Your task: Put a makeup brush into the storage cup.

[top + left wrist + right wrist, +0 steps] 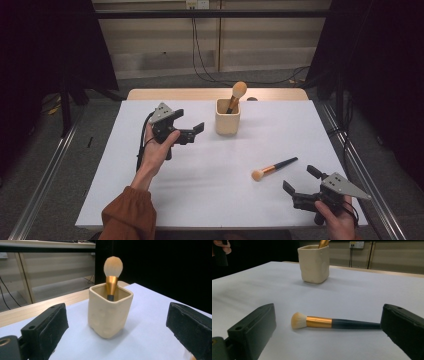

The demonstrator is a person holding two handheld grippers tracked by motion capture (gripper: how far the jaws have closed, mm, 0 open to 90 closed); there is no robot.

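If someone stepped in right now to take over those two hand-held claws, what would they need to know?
Left gripper: open, holding nothing, aimed at the cream cup from the side.
Right gripper: open, holding nothing, near the table's front right, pointed at the loose brush.
Things: one brush in the cup, bristles up. The loose brush lies flat on the white table, between cup and right gripper, touching neither jaw.
Done: one brush stands in the cup.
Left, likely: close the right gripper on the loose brush and put it into the cup as well.
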